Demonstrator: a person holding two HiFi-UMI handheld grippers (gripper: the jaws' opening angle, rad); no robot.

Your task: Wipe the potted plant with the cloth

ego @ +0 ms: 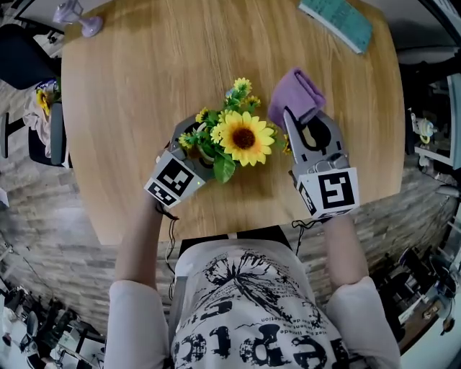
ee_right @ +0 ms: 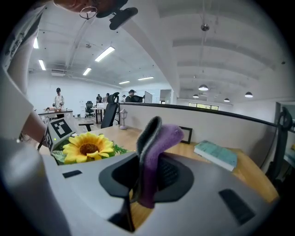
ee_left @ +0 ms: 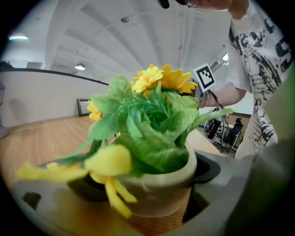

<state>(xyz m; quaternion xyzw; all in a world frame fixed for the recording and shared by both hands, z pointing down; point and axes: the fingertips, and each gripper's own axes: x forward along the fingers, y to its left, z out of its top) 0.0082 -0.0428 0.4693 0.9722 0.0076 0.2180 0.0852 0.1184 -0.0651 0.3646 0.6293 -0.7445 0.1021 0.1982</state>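
Left gripper (ego: 189, 144) holds the potted plant (ego: 243, 138) — right gripper (ego: 306, 119) pinches the cloth (ego: 295, 94).

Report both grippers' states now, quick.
Left gripper: closed on the pot.
Right gripper: closed on the cloth.

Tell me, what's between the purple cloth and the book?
Only bare table lies between the cloth and the book, seen in the head view.
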